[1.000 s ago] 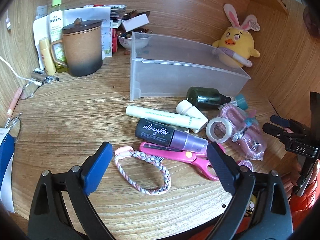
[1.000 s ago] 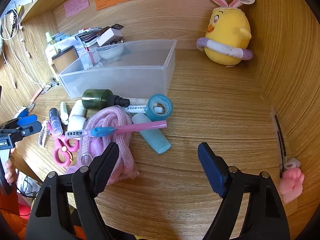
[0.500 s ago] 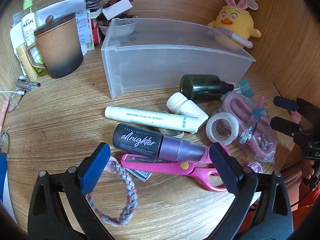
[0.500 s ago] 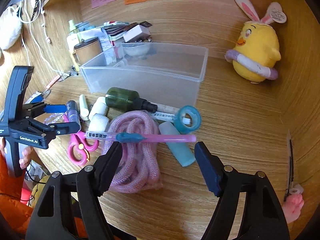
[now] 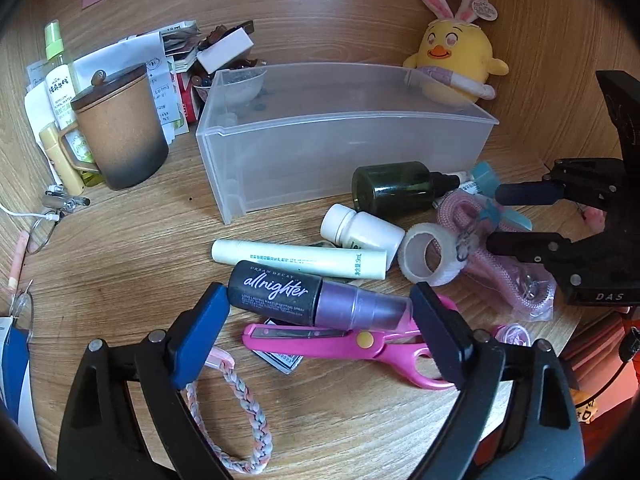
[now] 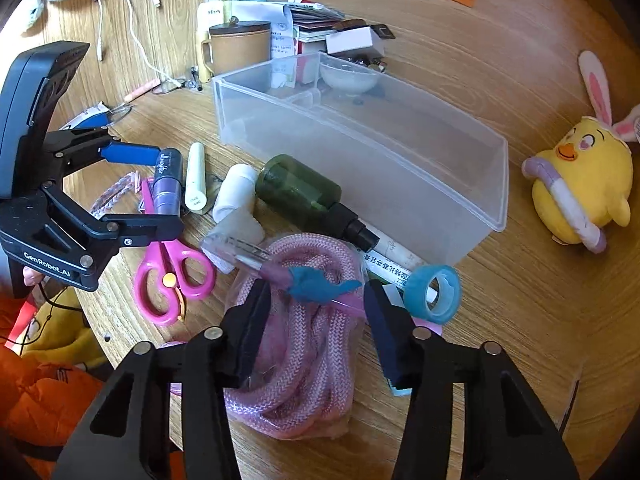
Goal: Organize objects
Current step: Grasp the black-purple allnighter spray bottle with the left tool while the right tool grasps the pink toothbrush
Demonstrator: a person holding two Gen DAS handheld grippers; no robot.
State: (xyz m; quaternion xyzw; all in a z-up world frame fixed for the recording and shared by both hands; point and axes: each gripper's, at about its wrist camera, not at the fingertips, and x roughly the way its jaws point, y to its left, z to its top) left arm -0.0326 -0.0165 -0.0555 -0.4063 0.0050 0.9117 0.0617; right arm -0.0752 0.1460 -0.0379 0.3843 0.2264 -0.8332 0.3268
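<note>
Along the left of the desk [image 5: 140, 248], against the wall: lidded brown mug [image 5: 120, 128], papers and bottles behind it. Right of the mug, lying empty, a clear plastic bin [image 5: 340, 136].

Down front, left hand-held gripper [image 5: 318, 300], having just been closing, jaws still wide, set at the two ends of a black and purple spray bottle [image 5: 280, 294] lying lengthwise between them. Hard to tell whether the pads press on it or only meet it. Under the bottle, pink scissors [image 5: 340, 342]; beneath the left finger, a braided bracelet [image 5: 244, 412]. Just behind the bottle, a pale green tube [image 5: 300, 260], then a white pill bottle [image 5: 364, 232] and a clear tape roll [image 5: 444, 272]. Against the bin's front wall, a dark green bottle [image 5: 392, 190] on its side.

Further right, a bagged pink rope [image 6: 296, 360] with a pink pen [image 6: 316, 284] bearing a blue figure across its top. Right hand-held gripper [image 6: 316, 304], having just been closing, half apart around that pen, a gap showing at the left pad. Just beside its right finger, a blue tape ring [image 6: 414, 296]. Far right, well apart from the pile, a yellow plush chick [image 6: 580, 184] against the wall.
</note>
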